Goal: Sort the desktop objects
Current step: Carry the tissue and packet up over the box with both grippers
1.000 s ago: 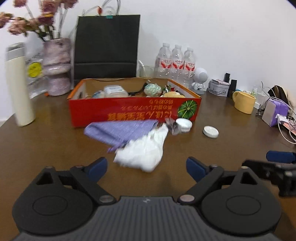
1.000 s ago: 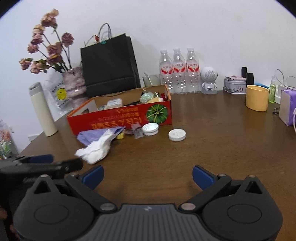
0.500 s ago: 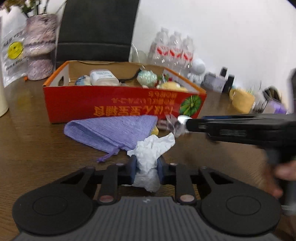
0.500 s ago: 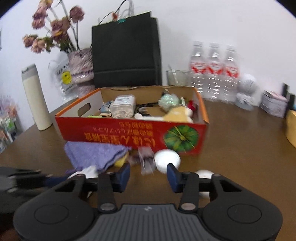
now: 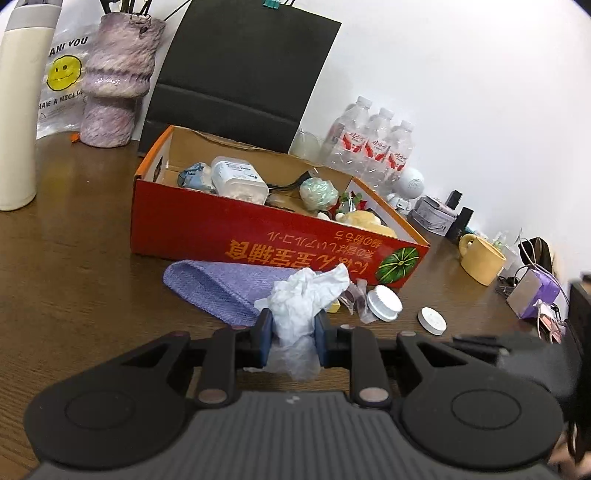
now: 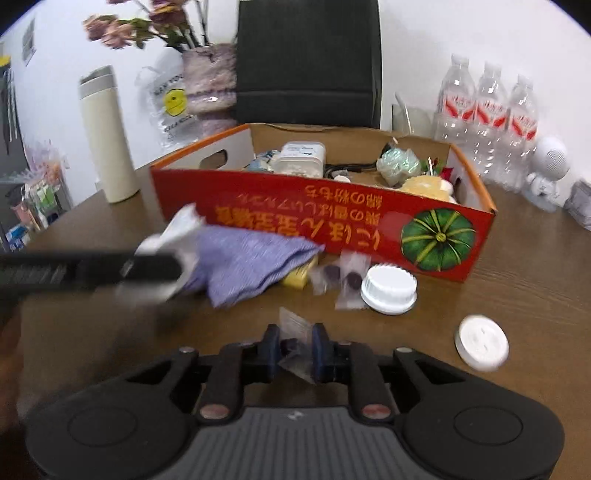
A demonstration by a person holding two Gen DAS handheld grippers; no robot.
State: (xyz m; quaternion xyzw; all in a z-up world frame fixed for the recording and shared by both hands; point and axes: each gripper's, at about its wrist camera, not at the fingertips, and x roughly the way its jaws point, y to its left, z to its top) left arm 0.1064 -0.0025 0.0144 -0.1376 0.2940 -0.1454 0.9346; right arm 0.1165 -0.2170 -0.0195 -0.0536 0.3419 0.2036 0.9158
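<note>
An open red cardboard box (image 5: 258, 236) printed with a green pumpkin sits on the brown wooden table (image 5: 74, 280), holding a white plastic container (image 5: 240, 181), a pale green crumpled wrapper (image 5: 318, 192), a blue-and-white packet (image 5: 194, 176), a black cable (image 5: 295, 182) and a yellow soft item (image 5: 364, 221). Behind it stand a black paper bag (image 5: 240, 70), a mottled purple vase (image 5: 116, 77) with dried flowers (image 6: 125, 27), a cream thermos (image 5: 18, 103) and three water bottles (image 5: 373, 147). A yellow mug (image 5: 480, 258) stands to the right.

In front of the box lie a purple knitted cloth (image 5: 218, 288), a white ridged jar lid (image 6: 389, 290), a flat white cap (image 6: 482, 341) and two clear sachets with dark contents (image 6: 340, 277).

The left gripper (image 5: 293, 338) is clamped on a crumpled white tissue (image 5: 306, 295), which bulges up from between its blue pads, just beside the cloth's near edge. The right gripper (image 6: 295, 350) is closing its jaws, a clear plastic sachet (image 6: 295, 343) with a dark piece inside pinched between its pads, near the table and apart from the other sachets.
</note>
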